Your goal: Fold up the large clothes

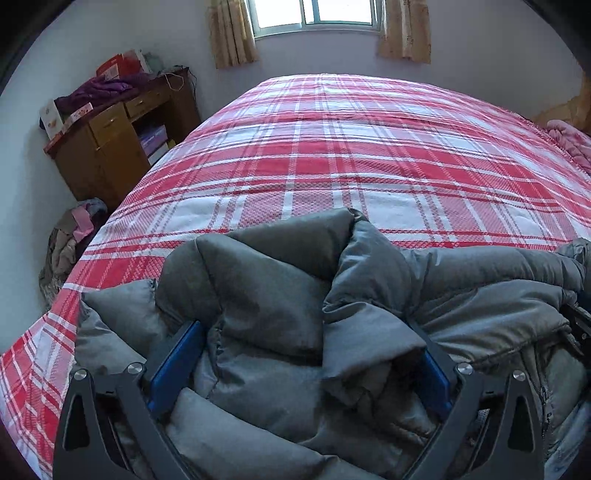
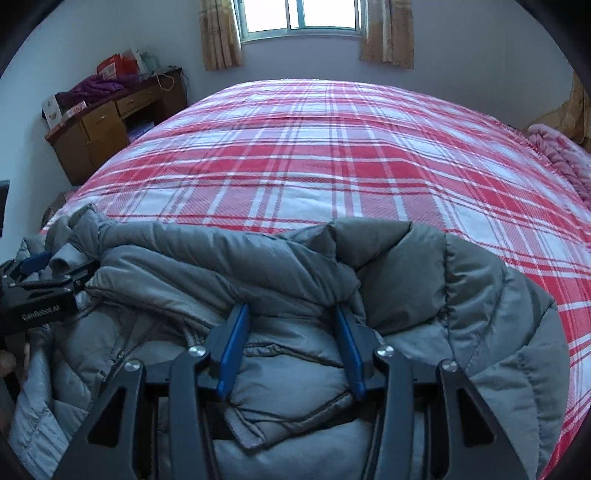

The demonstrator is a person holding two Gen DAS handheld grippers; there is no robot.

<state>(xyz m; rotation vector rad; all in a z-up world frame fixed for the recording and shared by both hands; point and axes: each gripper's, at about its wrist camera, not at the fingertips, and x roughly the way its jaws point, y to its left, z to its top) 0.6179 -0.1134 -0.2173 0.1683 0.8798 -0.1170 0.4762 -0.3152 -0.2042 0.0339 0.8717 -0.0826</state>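
A grey puffer jacket (image 1: pixel 280 295) lies bunched on the near part of a bed with a red and white plaid sheet (image 1: pixel 332 155). My left gripper (image 1: pixel 303 332) is shut on a thick puffy fold of the jacket, its blue pads (image 1: pixel 177 365) set wide and pressed into the padding. In the right wrist view the jacket (image 2: pixel 461 295) spreads across the near edge. My right gripper (image 2: pixel 290 308) is shut on a quilted fold, creases gathering at both blue pads (image 2: pixel 232 350). The left gripper (image 2: pixel 48 273) shows at the far left, pinching the jacket's edge.
A wooden desk (image 1: pixel 110 147) piled with purple clothes and boxes stands left of the bed. A heap of clothes (image 1: pixel 70 243) lies on the floor beside it. A pink blanket (image 2: pixel 561 155) sits at the bed's right edge. A curtained window (image 1: pixel 314 14) is in the far wall.
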